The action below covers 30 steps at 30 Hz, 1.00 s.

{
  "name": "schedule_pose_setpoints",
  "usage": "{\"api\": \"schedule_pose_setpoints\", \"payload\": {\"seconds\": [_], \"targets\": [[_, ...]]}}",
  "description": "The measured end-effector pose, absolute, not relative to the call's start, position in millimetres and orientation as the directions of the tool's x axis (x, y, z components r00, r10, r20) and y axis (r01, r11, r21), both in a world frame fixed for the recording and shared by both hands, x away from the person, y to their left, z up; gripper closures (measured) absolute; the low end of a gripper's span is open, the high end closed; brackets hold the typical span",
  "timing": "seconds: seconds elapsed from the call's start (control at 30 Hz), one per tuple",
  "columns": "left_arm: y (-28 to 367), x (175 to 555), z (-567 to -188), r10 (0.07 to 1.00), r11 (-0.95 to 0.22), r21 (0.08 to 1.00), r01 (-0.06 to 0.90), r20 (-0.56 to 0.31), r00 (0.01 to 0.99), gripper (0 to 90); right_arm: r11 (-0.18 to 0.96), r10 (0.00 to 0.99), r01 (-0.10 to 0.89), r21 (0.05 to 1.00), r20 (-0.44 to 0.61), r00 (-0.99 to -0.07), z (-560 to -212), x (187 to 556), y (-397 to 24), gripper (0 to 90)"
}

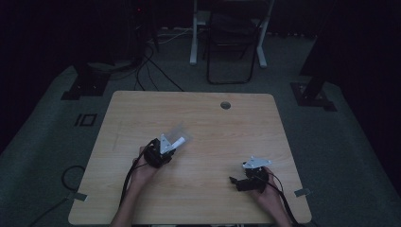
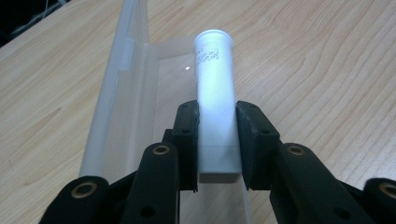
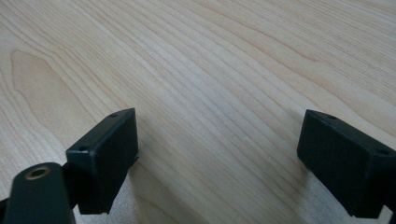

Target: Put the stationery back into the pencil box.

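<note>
tools (image 2: 218, 140): black jaws, brass rivets | grey plates | cables: seemingly black

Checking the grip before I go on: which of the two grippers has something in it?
The left gripper, shut on the white tube; the right gripper stands open over bare table.

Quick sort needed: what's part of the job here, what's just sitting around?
In the job:
- white tube, clamped between the left gripper fingers
- clear plastic case, open on the table under the tube
- right gripper, open, nothing between its fingers

Lying about:
- folding chair beyond the table
- floor cables
- table's cable hole
</note>
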<state>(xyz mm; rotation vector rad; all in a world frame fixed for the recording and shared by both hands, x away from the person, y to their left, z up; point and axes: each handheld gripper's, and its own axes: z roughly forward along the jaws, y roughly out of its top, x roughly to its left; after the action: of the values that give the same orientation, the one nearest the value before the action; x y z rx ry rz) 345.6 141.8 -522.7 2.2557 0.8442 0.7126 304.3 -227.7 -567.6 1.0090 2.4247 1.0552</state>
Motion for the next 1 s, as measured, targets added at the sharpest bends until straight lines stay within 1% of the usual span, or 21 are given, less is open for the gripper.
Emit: {"api": "schedule_pose_setpoints", "payload": {"seconds": [1.0], "targets": [[146.1,350.9,-534.6,0.724,-0.636,0.65,0.417,0.314,0.614,70.5,0.481,0.71,0.481,0.733,-0.003,-0.704,-567.6,304.3,-227.7,12.4]]}}
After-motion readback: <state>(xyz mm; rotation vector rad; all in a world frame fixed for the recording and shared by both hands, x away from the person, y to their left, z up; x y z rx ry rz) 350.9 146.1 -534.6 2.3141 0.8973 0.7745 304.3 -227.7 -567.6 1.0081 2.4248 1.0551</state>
